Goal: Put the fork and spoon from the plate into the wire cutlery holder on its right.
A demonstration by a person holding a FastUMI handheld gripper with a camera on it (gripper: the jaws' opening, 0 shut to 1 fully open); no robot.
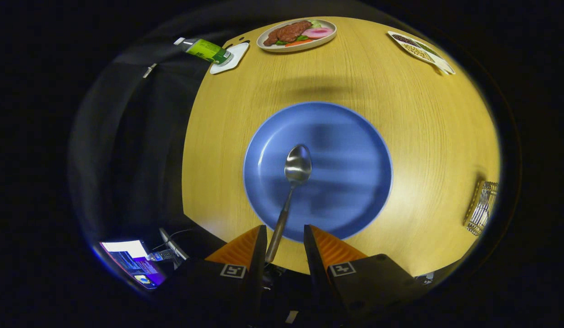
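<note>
- The spoon [294, 182] is seen at the centre of the frame, bowl uppermost, its handle running down and slightly left into the gap between the fingers of the tool [284, 246].
- The handle lies against the left finger; a gap shows beside the right finger, so a clamp on the spoon cannot be told for certain, though the fingers stand apart rather than together.
- The spoon appears sharp while the blue plate [354, 150] under it is streaked, so it is judged to be carried by the tool above the plate.
- No fork is made out on the plate, so the spoon is judged to be the step in hand.
- The wire cutlery holder [482, 207] is found at the right edge of the frame, on the wooden counter [427, 132], well apart from the plate.
- The next move calls for a carry to the right and a lowering of the spoon into the holder's narrow opening before release.
- Towards the top of the frame, a plate of food [296, 34], a green bottle [204, 49] and a divided dish [420, 51] are seen.
</note>
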